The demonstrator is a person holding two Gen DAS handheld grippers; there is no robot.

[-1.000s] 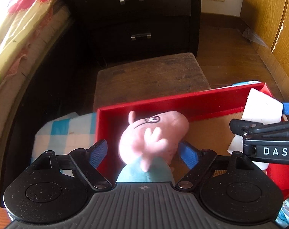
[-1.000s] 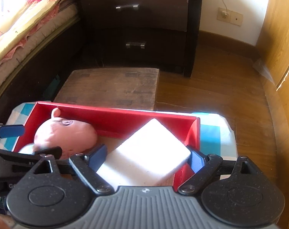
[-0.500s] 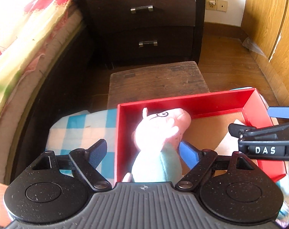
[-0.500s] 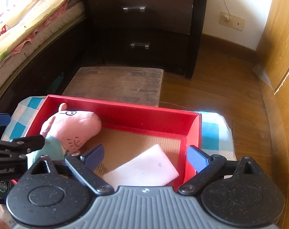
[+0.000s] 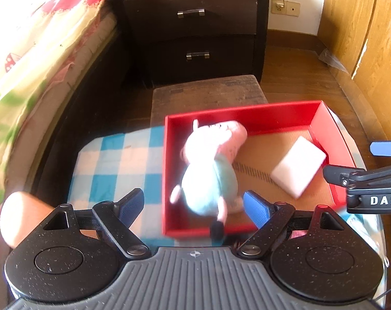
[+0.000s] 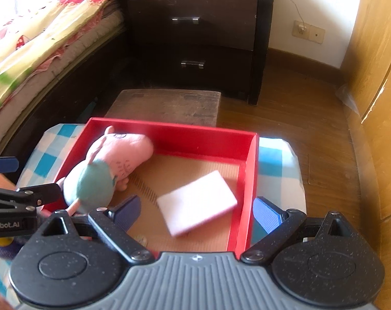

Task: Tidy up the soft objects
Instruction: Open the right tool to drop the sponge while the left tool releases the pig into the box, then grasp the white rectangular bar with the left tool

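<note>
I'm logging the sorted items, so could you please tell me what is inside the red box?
The red box holds a pink pig plush and a white sponge block on its cardboard floor. Whatever lies beneath them is hidden.

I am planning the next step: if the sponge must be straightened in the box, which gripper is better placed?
Probably the right gripper: its open fingers frame the sponge in the box. The left gripper, also open, faces the pig.

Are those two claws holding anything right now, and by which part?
Nothing. Both the left gripper and right gripper are open; the pig toy and white sponge lie loose in the red box.
</note>
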